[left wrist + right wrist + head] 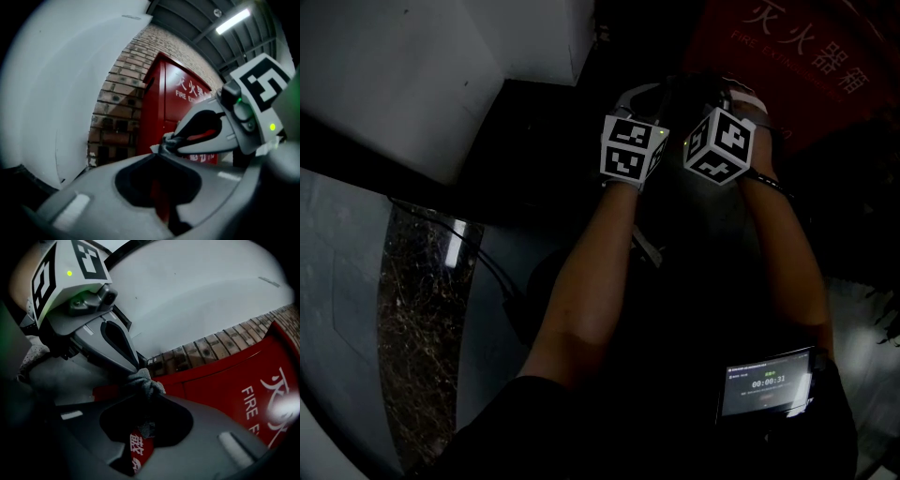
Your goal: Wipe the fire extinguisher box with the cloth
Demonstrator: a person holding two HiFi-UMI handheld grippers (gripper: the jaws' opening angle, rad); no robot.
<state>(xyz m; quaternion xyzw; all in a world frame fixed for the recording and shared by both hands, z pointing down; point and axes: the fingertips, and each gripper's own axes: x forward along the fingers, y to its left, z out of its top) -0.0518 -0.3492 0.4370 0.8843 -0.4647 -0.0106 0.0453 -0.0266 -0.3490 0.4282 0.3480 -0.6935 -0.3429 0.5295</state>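
- Left gripper view: the left hand-held gripper [158,150] is closed, its tips pinching the grey cloth [171,140]. The red fire extinguisher box [161,103] stands behind, against a brick wall [117,108].
- Right gripper view: the right hand-held gripper [146,391] is clamped on the same cloth.
- Head view: both sit side by side near the box.

Brick wall [117,108] beside white wall [56,84]; ceiling strip light [233,21]; floor [417,309] perhaps marble.

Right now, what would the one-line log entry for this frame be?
left hand-held gripper: shut on cloth | right hand-held gripper: shut on same cloth | red box: ahead | wipe: not yet begun
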